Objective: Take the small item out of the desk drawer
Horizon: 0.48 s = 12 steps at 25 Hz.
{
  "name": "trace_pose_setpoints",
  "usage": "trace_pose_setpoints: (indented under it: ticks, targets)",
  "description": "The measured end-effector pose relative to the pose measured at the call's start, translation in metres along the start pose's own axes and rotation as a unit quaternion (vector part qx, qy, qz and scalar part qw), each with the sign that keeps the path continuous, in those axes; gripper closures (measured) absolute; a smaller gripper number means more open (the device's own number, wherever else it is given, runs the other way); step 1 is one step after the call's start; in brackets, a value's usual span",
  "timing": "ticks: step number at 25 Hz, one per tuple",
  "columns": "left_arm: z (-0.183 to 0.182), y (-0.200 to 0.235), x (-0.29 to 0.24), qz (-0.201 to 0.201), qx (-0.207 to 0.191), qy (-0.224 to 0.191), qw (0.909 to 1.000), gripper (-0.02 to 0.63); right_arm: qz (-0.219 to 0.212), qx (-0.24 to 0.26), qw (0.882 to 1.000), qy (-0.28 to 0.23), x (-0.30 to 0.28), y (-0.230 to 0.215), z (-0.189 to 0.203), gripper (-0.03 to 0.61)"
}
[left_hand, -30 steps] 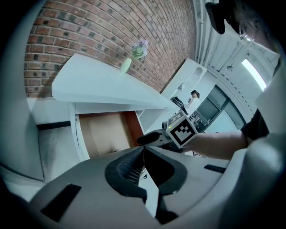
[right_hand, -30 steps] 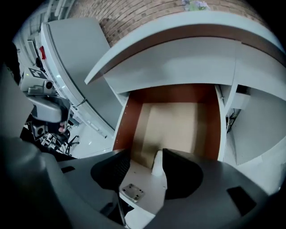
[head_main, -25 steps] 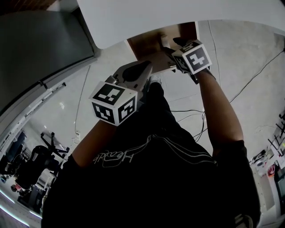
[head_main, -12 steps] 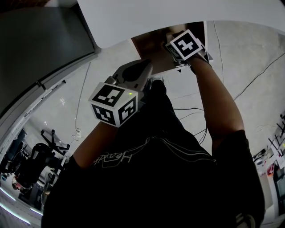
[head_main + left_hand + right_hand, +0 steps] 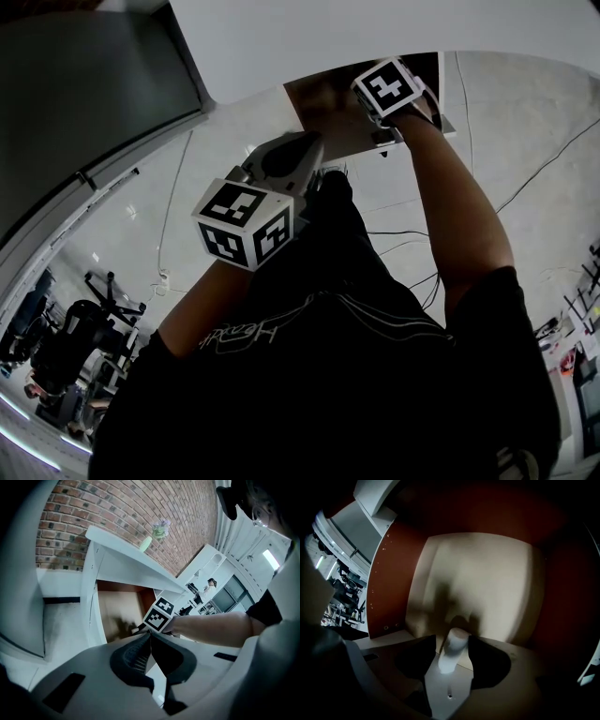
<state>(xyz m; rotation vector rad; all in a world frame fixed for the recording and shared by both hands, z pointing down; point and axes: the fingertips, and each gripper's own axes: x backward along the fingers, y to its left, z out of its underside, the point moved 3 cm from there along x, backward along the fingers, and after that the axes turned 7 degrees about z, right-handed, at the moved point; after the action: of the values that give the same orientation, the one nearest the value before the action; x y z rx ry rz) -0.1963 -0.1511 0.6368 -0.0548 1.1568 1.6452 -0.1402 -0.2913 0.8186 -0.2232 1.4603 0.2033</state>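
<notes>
We see the small white cylindrical item (image 5: 450, 654) standing tilted between the right gripper's (image 5: 453, 638) two dark jaws, which press on it from both sides, so the tongs are clamped on it. It hangs just above the pale wooden bottom of the open drawer (image 5: 487, 583), whose side walls are reddish brown, and its shadow falls on the boards behind it. In the head view, that gripper reaches into the drawer under the white desk (image 5: 375, 28) at the end of a bare outstretched forearm. The left gripper (image 5: 150, 635) hangs well apart from the drawer, in front of the person's dark shirt, its jaws together on nothing. Behind the desk rises a red brick wall (image 5: 117, 508).
</notes>
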Motion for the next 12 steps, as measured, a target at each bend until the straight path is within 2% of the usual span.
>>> trace_pose_setpoints:
  ticks: [4,6,8,12]
  targets:
    - [0.003,-0.002,-0.003,0.001,0.001,0.0,1.0,0.592,-0.014,-0.007,1.0,-0.02,-0.007,0.006,-0.009,0.356]
    - [0.003,-0.002,-0.004,0.0,0.0,0.0,1.0,0.592,0.004,-0.008,1.0,-0.003,-0.01,0.001,-0.003,0.387]
    - [0.003,-0.002,-0.005,-0.002,-0.001,0.001,1.0,0.592,0.016,-0.01,1.0,0.011,-0.012,-0.003,0.002,0.39]
    - [0.005,-0.003,-0.009,-0.005,-0.002,0.003,1.0,0.592,0.008,-0.014,1.0,0.001,-0.012,-0.003,0.001,0.404]
